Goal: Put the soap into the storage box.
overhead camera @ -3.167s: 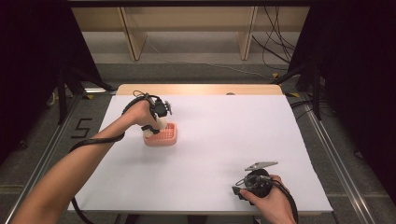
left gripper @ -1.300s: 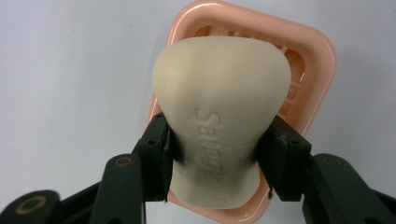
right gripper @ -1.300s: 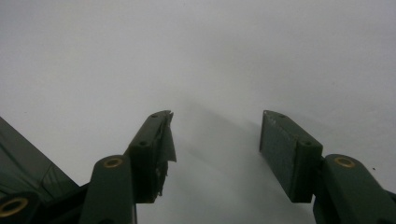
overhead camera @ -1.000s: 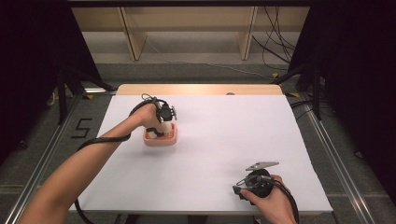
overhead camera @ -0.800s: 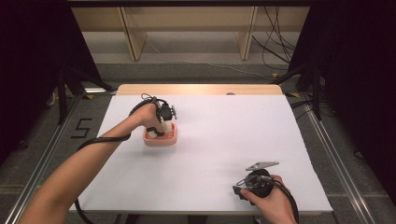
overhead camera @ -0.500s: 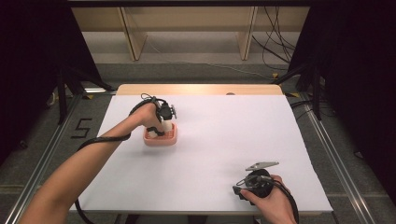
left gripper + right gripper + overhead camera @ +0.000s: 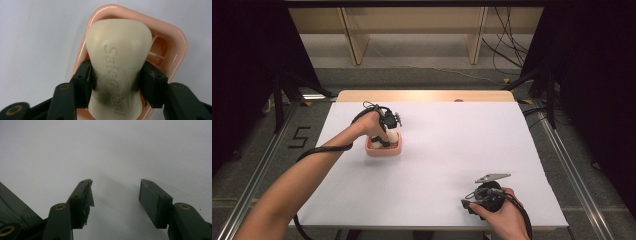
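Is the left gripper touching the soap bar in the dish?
Cannot tell. In the left gripper view the left gripper, its jaws just opening, flanks the soap bar lying in the pink dish; shadow hides any gap.

soap bar [image 7: 117,72] in dish [image 7: 178,45], dish on table [image 7: 452,145] left of centre

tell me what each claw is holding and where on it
The left claw has its jaws at the narrow waist of the soap bar in the pink soap dish, just opening; whether they still press is unclear. The right claw holds nothing.
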Tool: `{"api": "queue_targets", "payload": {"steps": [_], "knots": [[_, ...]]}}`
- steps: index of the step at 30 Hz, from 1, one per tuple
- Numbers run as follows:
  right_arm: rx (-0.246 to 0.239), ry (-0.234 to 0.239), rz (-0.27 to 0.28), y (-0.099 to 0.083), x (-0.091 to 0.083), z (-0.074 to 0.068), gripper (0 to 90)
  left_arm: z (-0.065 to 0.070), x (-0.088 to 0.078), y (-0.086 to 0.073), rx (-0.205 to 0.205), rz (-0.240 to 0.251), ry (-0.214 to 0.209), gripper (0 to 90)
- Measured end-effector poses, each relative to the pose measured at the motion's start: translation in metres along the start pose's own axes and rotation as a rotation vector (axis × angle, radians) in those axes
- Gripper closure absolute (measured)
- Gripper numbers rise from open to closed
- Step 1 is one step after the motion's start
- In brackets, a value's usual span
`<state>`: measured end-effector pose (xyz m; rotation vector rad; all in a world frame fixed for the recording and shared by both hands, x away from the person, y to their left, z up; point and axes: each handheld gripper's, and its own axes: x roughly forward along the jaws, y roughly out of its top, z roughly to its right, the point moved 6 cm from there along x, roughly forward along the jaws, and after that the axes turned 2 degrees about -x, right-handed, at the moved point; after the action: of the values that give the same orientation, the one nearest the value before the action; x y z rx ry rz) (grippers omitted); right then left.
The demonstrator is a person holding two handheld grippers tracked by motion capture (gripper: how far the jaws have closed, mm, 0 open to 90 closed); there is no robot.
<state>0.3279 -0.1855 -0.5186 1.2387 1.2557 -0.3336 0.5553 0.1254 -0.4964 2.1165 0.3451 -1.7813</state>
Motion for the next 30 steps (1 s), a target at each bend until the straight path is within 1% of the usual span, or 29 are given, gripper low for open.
{"api": "queue_targets", "payload": {"steps": [1,2,3,4,5,6,7,8,10,11,12,13,14,15,16,17,18,19,21,23,24,25,26,27,29,30], "knots": [[0.000,0.000,0.000,0.000,0.000,0.000,44.0,0.000,-0.001,0.000,-0.007,-0.001,0.000,42.9],[0.001,0.000,0.000,0.000,0.000,0.000,43.9,-0.001,-0.002,0.000,-0.026,0.012,-0.001,39.6],[0.001,0.000,0.000,0.000,0.000,0.000,43.9,-0.001,-0.002,0.000,-0.026,0.012,-0.001,37.7],[0.001,0.000,0.000,0.000,0.000,0.000,44.0,0.000,-0.004,-0.001,-0.051,0.018,-0.007,37.7],[0.001,-0.002,-0.001,0.000,0.000,0.000,44.0,0.000,-0.007,-0.001,-0.074,0.033,-0.012,34.7],[0.001,-0.002,-0.001,0.000,0.000,0.000,44.0,0.000,-0.007,-0.001,-0.074,0.033,-0.012,34.0],[0.002,-0.009,0.004,0.000,0.000,0.000,44.0,0.000,-0.009,-0.001,-0.082,0.046,-0.012,34.0],[0.001,-0.006,0.002,0.000,0.000,0.000,43.9,0.000,-0.013,-0.001,-0.090,0.066,-0.013,33.6],[-0.001,-0.006,0.002,0.000,0.000,0.000,44.0,0.003,-0.022,-0.005,-0.104,0.086,-0.021,32.5],[-0.001,-0.006,0.002,0.000,0.000,0.000,44.0,0.003,-0.022,-0.005,-0.104,0.086,-0.021,32.0],[0.003,-0.012,-0.002,0.000,0.000,0.000,44.0,0.006,-0.027,-0.009,-0.112,0.103,-0.023,31.7],[0.003,-0.012,-0.002,0.000,0.000,0.000,44.0,0.006,-0.027,-0.009,-0.112,0.103,-0.023,31.7],[-0.013,-0.005,0.008,0.001,0.001,0.000,44.0,0.009,-0.032,-0.014,-0.139,0.126,-0.026,31.7],[-0.013,-0.005,0.008,0.001,0.001,0.000,44.0,0.009,-0.032,-0.014,-0.139,0.126,-0.026,31.7],[-0.024,-0.004,0.011,0.001,0.002,0.001,43.9,0.011,-0.034,-0.017,-0.147,0.138,-0.028,31.7],[-0.012,-0.007,0.008,0.001,0.001,0.000,43.9,0.014,-0.038,-0.022,-0.164,0.168,-0.023,31.9],[-0.012,-0.007,0.008,0.001,0.001,0.000,43.9,0.014,-0.038,-0.022,-0.164,0.168,-0.023,32.2],[-0.012,-0.007,0.009,0.001,0.001,0.000,43.9,0.017,-0.040,-0.026,-0.178,0.192,-0.024,32.2],[-0.005,-0.009,0.012,0.001,0.001,-0.001,43.9,0.022,-0.044,-0.034,-0.200,0.226,-0.011,32.6],[-0.005,-0.009,0.011,0.001,0.001,-0.001,43.9,0.027,-0.047,-0.043,-0.197,0.260,0.008,32.8],[-0.012,-0.008,0.009,0.001,0.001,0.000,43.9,0.029,-0.048,-0.047,-0.221,0.279,0.013,33.1],[-0.008,-0.012,0.007,0.001,0.001,-0.001,43.9,0.032,-0.049,-0.052,-0.250,0.313,0.022,33.8],[-0.011,-0.008,0.009,0.002,0.001,0.000,43.9,0.036,-0.049,-0.063,-0.312,0.405,0.057,34.1],[-0.011,-0.008,0.009,0.002,0.001,0.000,43.9,0.036,-0.049,-0.063,-0.312,0.405,0.057,34.4],[-0.017,-0.010,0.006,0.001,0.001,0.000,43.9,0.043,-0.047,-0.075,-0.360,0.459,0.073,34.5],[-0.010,-0.011,0.008,0.002,0.001,-0.001,44.0,0.047,-0.047,-0.082,-0.376,0.473,0.064,35.4]]}}
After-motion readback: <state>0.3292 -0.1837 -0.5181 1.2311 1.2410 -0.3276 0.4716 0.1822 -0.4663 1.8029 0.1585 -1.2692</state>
